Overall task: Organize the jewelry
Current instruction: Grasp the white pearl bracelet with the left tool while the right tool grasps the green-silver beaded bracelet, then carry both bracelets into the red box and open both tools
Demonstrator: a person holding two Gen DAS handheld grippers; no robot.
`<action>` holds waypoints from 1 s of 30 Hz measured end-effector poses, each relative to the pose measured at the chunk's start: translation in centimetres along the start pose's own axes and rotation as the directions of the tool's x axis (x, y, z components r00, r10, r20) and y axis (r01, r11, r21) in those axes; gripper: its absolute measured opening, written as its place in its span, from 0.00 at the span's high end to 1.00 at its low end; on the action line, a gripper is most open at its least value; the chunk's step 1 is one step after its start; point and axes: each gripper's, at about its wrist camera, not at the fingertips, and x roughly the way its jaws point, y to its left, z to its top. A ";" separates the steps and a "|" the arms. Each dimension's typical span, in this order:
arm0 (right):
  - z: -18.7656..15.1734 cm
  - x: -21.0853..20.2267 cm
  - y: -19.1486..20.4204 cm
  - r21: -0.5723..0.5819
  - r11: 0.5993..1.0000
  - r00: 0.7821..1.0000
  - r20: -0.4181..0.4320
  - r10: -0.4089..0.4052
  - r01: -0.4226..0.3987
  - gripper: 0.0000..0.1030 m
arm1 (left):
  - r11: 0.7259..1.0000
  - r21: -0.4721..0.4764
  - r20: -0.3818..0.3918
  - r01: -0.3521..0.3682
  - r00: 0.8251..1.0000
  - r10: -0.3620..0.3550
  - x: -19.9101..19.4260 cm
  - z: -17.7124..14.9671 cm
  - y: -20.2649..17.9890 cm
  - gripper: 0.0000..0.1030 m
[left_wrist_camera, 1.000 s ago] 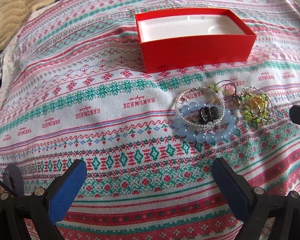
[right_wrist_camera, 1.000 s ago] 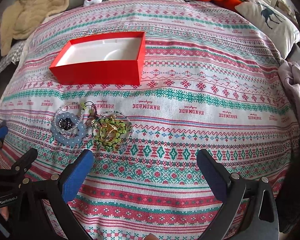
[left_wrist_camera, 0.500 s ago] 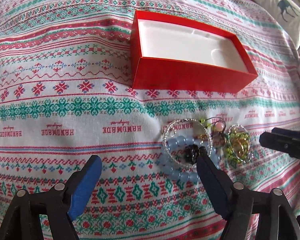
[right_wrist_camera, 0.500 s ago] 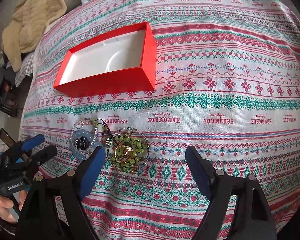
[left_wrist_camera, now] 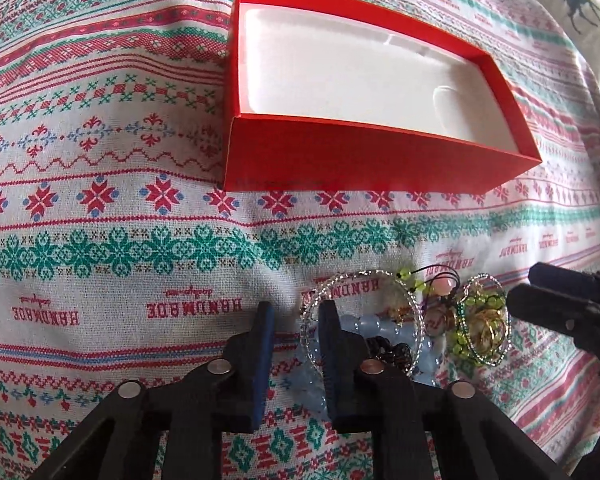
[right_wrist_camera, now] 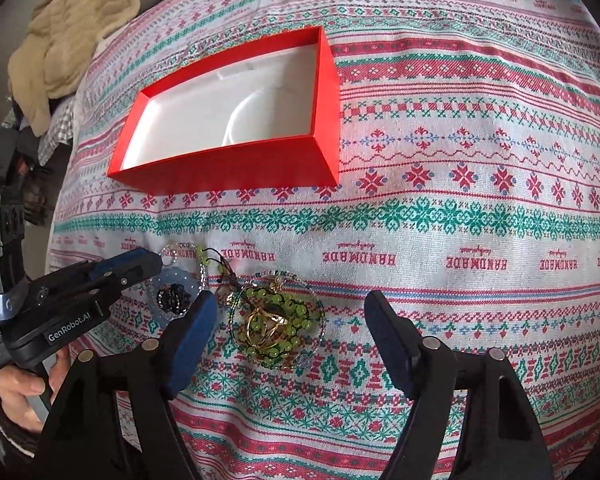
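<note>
Left wrist view first: the left gripper sits bottom centre with its blue pads pulled in to a narrow gap. The right-hand pad is planted inside the clear beaded bracelet, while the other pad sits just outside the ring on the patterned bedspread; can't really tell if anything is actually pinched. Pale blue beads and a dark beaded piece lie just right of that pad, partly hidden by it. Further right is the green-and-gold bracelet pile, and the other tool's black fingers poke in from the right edge. The red box sits in the upper middle, open, white tray inside, well apart from the jewelry.

Right wrist view: a tan blanket is bunched upper left, and the left gripper comes in from the left edge onto the clear bracelet. The right gripper is spread wide at the bottom, straddling the green-and-gold pile without touching it. The box sits upper centre-left.
</note>
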 end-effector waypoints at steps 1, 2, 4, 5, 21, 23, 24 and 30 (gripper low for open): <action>0.1 -0.1 -0.2 0.003 1.000 1.000 0.005 -0.014 0.014 0.40 | 1.000 0.010 -0.002 -0.008 1.000 0.008 0.2 0.0 -0.2 0.94; 0.2 0.0 -0.5 0.005 1.000 1.000 0.005 -0.026 0.026 0.48 | 1.000 0.020 -0.003 -0.019 1.000 0.019 0.3 -0.2 -0.4 0.96; 0.2 0.3 -0.9 0.010 0.999 0.999 -0.008 -0.038 0.038 0.57 | 0.999 0.032 -0.002 -0.034 0.999 0.034 0.5 -0.3 -0.6 0.97; 0.1 0.6 -1.1 0.009 0.999 0.999 -0.017 -0.042 0.042 0.63 | 0.999 0.034 0.000 -0.039 0.999 0.039 0.5 -0.3 -0.7 0.98; -1.0 1.9 1.4 -0.144 0.972 0.982 0.041 -0.183 0.187 0.98 | 0.998 0.014 0.063 -0.057 0.996 0.056 -0.7 -1.2 -0.7 1.00; -0.9 1.3 1.6 -0.140 0.975 0.984 0.057 -0.166 0.173 0.98 | 0.999 0.011 0.085 -0.046 0.995 0.045 -1.8 -1.1 -0.6 1.00; -0.9 0.8 1.8 -0.139 0.976 0.985 0.071 -0.158 0.167 0.98 | 0.999 0.011 0.096 -0.042 0.995 0.041 -2.3 -1.2 -0.6 1.00; -1.2 -2.8 2.9 -0.127 0.985 0.982 0.162 -0.093 0.114 0.98 | 0.999 0.021 0.170 -0.030 0.985 0.026 -5.6 -1.4 -0.6 1.00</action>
